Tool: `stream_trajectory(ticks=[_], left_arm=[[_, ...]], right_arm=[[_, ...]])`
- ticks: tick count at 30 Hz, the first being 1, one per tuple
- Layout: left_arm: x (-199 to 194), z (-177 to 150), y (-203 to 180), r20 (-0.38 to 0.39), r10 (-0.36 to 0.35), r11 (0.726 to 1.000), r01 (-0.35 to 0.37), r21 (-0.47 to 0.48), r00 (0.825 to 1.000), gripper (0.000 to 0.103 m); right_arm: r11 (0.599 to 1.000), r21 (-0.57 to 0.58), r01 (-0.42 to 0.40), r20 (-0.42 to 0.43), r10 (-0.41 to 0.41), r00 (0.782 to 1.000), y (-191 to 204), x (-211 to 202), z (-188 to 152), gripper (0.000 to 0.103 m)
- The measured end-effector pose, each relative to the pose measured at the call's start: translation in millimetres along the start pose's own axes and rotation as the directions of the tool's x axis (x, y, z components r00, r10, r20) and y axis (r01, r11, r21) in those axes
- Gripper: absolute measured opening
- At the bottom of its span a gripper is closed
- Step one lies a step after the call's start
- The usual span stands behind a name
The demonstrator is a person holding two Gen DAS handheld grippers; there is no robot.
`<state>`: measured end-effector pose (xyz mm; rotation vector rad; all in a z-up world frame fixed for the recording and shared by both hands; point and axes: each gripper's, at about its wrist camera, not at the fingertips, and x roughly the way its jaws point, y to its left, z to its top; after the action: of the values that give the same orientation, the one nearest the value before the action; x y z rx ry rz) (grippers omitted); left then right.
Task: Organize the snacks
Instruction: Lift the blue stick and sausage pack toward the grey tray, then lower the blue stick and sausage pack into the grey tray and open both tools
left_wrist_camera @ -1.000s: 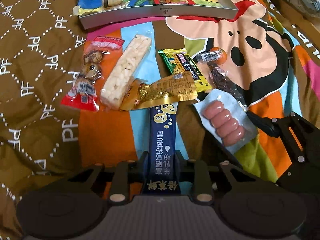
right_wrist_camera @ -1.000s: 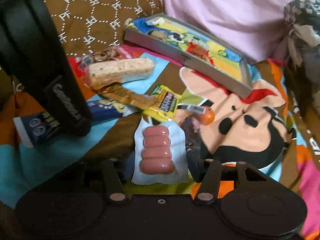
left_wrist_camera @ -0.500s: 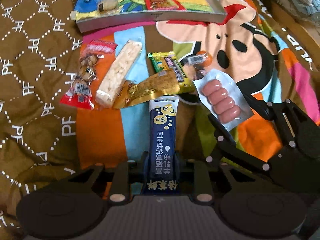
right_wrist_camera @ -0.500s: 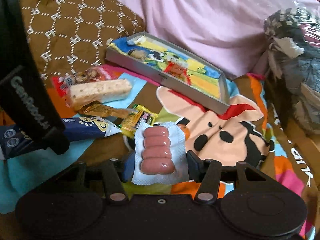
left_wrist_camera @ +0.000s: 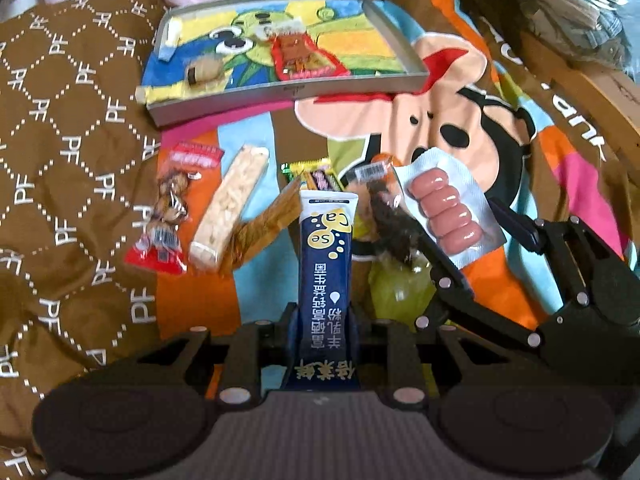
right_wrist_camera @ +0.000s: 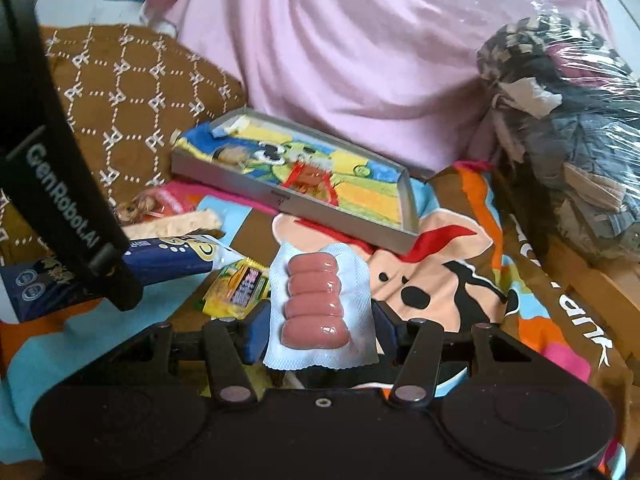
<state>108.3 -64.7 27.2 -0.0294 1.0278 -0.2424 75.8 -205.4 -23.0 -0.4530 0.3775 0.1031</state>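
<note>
My left gripper (left_wrist_camera: 322,320) is shut on a dark blue snack packet (left_wrist_camera: 326,264) and holds it above the bedspread; the packet also shows in the right wrist view (right_wrist_camera: 160,264). My right gripper (right_wrist_camera: 318,330) is shut on a white pack of pink sausages (right_wrist_camera: 316,304), which appears at the right of the left wrist view (left_wrist_camera: 444,208). A grey tray (left_wrist_camera: 280,94) with a cartoon liner lies at the back and holds a red packet (left_wrist_camera: 298,56) and a small brown snack (left_wrist_camera: 204,72). The tray also shows in the right wrist view (right_wrist_camera: 280,200).
On the bedspread lie a red nut packet (left_wrist_camera: 172,208), a pale cereal bar (left_wrist_camera: 230,204), a gold packet (left_wrist_camera: 268,224), a yellow packet (right_wrist_camera: 240,288) and a dark dried-fruit packet (left_wrist_camera: 384,216). A pink sheet (right_wrist_camera: 360,60) and a plastic-wrapped bundle (right_wrist_camera: 560,120) rise behind.
Both grippers have lifted with their snacks and moved back from the pile. The tray now sits lower and fuller in both views.
</note>
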Motion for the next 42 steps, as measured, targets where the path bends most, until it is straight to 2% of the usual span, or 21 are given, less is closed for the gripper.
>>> stream_trajectory(ticks=[11,17,22,26,32,37,42], left_arm=[[-12,18,5,0.136,-0.064,0.998,0.063,0.008,0.989,0.027],[-9,31,8,0.205,-0.036,0.999,0.037,-0.001,0.978,0.027],[-7,51,12,0.299,0.031,0.999,-0.022,-0.034,0.954,0.027],[0,80,22,0.347,0.076,0.995,-0.051,-0.08,0.935,0.027],[21,127,33,0.4,0.13,0.988,-0.085,-0.13,0.907,0.027],[44,161,39,0.443,0.16,0.983,-0.1,-0.156,0.882,0.027],[74,185,39,0.476,0.17,0.981,-0.101,-0.167,0.863,0.027]], right_arm=[[0.997,0.063,0.04,0.105,-0.047,0.993,-9,-8,6,0.056],[0.996,0.059,0.061,0.157,-0.07,0.985,-11,-4,13,0.056],[0.998,0.064,0.024,0.15,-0.034,0.988,-22,12,33,0.056],[0.999,0.013,0.031,0.204,-0.033,0.978,-34,34,58,0.056],[0.999,0.03,0.029,0.265,-0.036,0.964,-49,86,85,0.057],[0.996,0.083,0.021,0.292,-0.045,0.955,-64,134,93,0.057],[0.984,0.174,0.018,0.304,-0.071,0.95,-86,170,82,0.057]])
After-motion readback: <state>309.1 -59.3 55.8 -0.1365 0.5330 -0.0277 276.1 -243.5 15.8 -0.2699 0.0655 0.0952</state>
